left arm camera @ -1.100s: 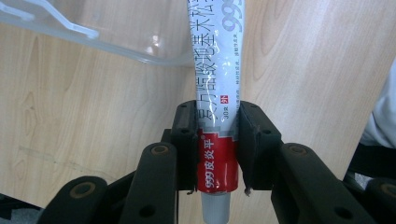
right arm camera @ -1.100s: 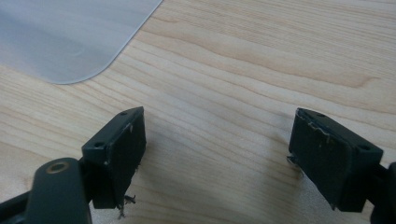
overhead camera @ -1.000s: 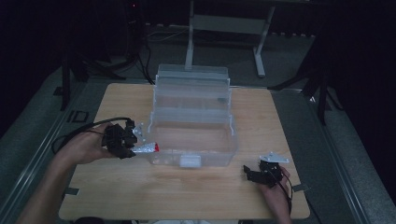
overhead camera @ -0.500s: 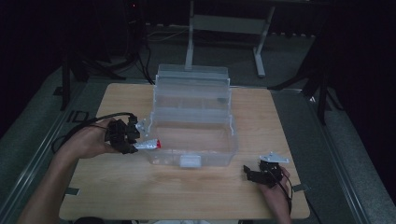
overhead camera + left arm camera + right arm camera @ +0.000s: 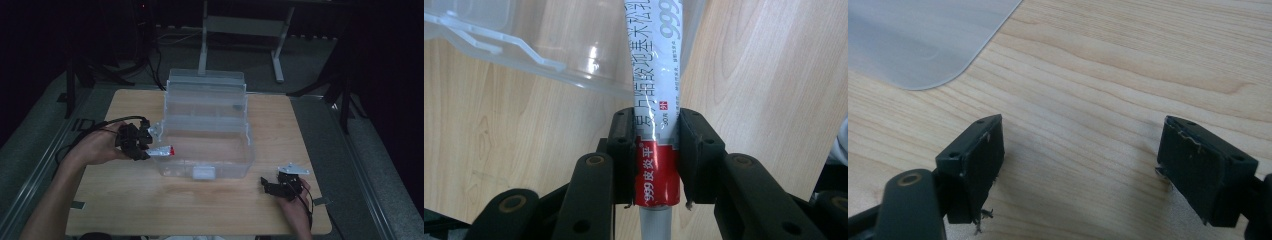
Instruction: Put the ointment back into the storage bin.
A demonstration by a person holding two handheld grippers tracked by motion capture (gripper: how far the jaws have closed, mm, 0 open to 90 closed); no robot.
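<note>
My left gripper [image 5: 144, 150] is shut on a white and silver tube with a red band [image 5: 163, 150]. It holds the tube level at the left wall of the clear plastic box [image 5: 248, 141]. In the left gripper view the pads clamp the tube [image 5: 655, 100] at its red band, and its far end reaches over the box's rim [image 5: 524, 55]. My right gripper [image 5: 270, 187] rests on the table near the front right corner. Its jaws stand wide apart over bare wood in the right gripper view [image 5: 1080, 165], with a corner of the box [image 5: 913, 40] ahead.
The box stands mid-table with clear tiered trays [image 5: 206, 87] raised behind it and a white latch [image 5: 203, 173] on its front wall. The wooden table [image 5: 150, 210] has bare room in front and on both sides. A metal stand [image 5: 240, 25] rises on the dark floor beyond.
My left gripper has shifted a little up and toward the box's left rim with the tube in it. The right gripper has stayed in place.
</note>
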